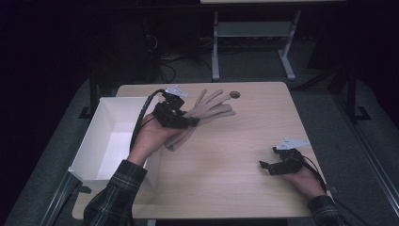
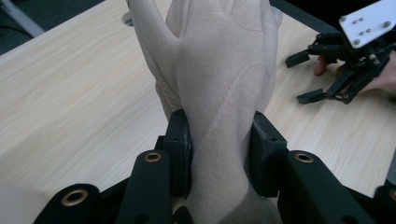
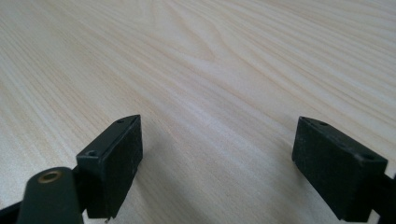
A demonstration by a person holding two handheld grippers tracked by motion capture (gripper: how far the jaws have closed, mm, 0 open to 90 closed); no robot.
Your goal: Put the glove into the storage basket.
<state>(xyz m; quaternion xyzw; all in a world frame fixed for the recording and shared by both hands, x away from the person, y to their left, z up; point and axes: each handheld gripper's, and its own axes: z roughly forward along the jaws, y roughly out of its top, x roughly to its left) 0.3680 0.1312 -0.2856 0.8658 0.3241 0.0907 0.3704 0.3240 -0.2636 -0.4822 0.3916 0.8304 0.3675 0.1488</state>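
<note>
Your left tool (image 1: pixel 181 117) grips a beige glove (image 1: pixel 209 110) at its cuff, beside the white bin (image 1: pixel 110 136) at the pale wooden tabletop's (image 1: pixel 226 179) left edge. Right of the glove, well apart, your right tool (image 1: pixel 269 167) rests wide open on bare wood, dark floor (image 1: pixel 249 63) beyond.

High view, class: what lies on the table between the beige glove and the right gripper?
Nothing: in the high view, only bare tabletop separates the beige glove, held by the left gripper, from the open right gripper.
</note>
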